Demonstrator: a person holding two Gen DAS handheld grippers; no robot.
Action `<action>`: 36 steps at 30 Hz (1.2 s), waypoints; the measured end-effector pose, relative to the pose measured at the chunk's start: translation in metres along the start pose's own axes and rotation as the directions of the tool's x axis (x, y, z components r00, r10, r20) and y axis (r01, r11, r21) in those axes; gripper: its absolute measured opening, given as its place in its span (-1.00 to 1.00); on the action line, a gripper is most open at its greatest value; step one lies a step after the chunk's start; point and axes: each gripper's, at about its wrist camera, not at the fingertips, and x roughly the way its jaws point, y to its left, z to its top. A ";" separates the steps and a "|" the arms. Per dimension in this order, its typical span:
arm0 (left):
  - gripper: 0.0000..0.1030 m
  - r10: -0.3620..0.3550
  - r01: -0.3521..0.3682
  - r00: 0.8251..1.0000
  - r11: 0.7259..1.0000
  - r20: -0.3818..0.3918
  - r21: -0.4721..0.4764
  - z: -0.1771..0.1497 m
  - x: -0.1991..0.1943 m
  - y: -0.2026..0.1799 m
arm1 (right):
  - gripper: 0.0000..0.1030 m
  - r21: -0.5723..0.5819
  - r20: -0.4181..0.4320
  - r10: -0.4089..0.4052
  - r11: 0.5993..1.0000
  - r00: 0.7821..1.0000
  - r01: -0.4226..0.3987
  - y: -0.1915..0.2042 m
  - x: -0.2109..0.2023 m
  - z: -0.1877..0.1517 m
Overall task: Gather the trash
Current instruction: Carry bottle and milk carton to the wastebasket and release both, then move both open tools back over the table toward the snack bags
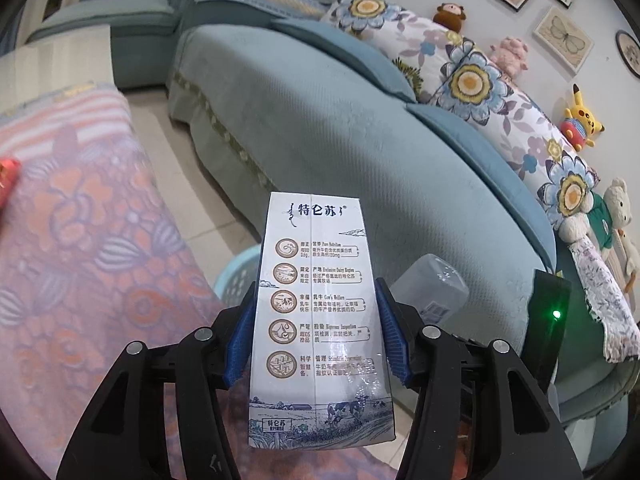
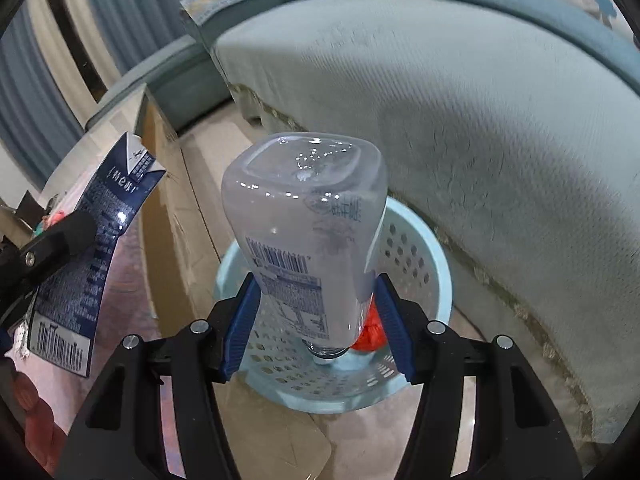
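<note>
My left gripper (image 1: 316,332) is shut on a white and blue milk carton (image 1: 320,320), held above the flowered table cloth's edge. The carton also shows at the left of the right wrist view (image 2: 92,248). My right gripper (image 2: 316,320) is shut on a clear plastic bottle (image 2: 304,232), held neck down over a light blue perforated basket (image 2: 416,264) on the floor. Something red (image 2: 370,334) lies in the basket. The bottle also shows in the left wrist view (image 1: 432,288), right of the carton. The basket's rim peeks out left of the carton (image 1: 236,276).
A low table with a pink flowered cloth (image 1: 80,240) is at the left, with a red item (image 1: 8,176) on it. A blue-green sofa (image 1: 340,140) with floral cushions and plush toys runs along the right. The tiled floor (image 2: 208,184) lies between table and sofa.
</note>
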 end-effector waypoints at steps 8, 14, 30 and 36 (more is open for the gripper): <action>0.45 0.003 -0.003 1.000 1.000 -0.005 0.004 0.002 -0.006 0.010 | 0.29 0.067 -0.040 0.019 0.998 0.999 -0.016 -0.016 0.017 0.003; 0.45 0.032 -0.033 0.999 0.999 0.014 0.024 0.006 -0.036 0.017 | 0.31 0.048 0.004 0.027 0.998 1.000 -0.028 -0.013 -0.008 0.002; 0.54 0.181 -0.170 0.951 0.983 0.250 -0.067 0.007 -0.244 0.054 | 0.30 -0.371 0.213 0.257 0.914 0.943 -0.166 0.167 -0.144 0.003; 0.55 0.286 -0.256 0.927 0.955 0.242 -0.151 -0.029 -0.288 0.114 | 0.30 -0.475 0.204 0.308 0.861 0.929 -0.181 0.231 -0.145 -0.017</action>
